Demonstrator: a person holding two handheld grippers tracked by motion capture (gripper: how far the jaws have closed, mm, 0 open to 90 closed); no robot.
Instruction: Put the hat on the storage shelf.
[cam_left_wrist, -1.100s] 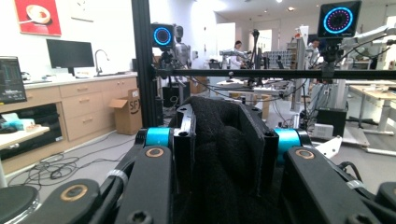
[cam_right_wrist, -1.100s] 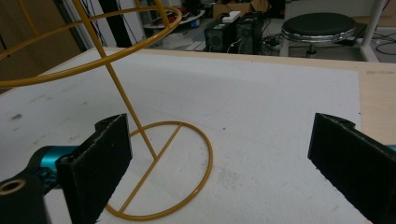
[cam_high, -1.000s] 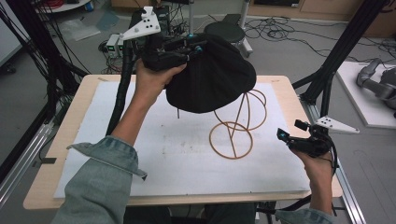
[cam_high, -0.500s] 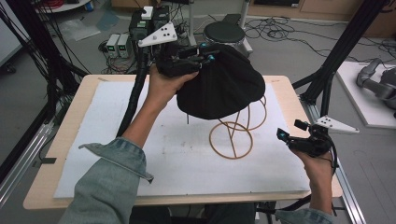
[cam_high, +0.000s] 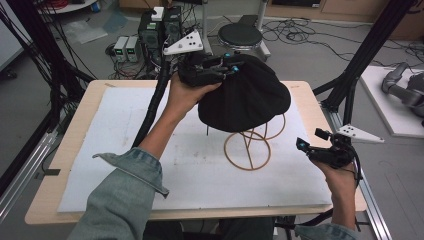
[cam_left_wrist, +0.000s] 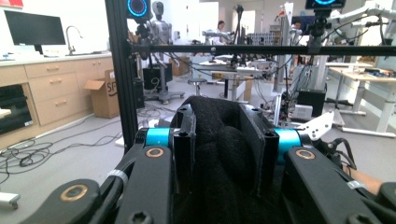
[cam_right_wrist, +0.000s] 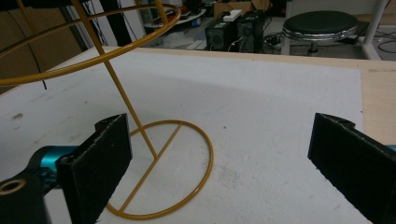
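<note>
White foam-topped table (cam_high: 125, 165): black soft fabric hat (cam_high: 245, 100) over gold wire stand (cam_high: 250, 145).
Left hand-held gripper (cam_high: 227, 65) pinches the hat's upper-left edge, hat draped on the stand at frame centre; right hand-held gripper (cam_high: 312, 145) waits wide open, empty, lower right.

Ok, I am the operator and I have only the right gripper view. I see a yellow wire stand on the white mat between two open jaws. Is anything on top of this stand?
Observer: A black hat hangs over the stand, tilted. Whether it rests on the top ring, I cannot tell.
Operator: What holds the hat?
Observer: The left gripper is shut on the hat's edge, with black fabric pinched between its jaws.
Operator: And where is my right gripper on the table?
Observer: The right gripper hangs open near the right edge of the white mat, apart from the stand's base ring.
</note>
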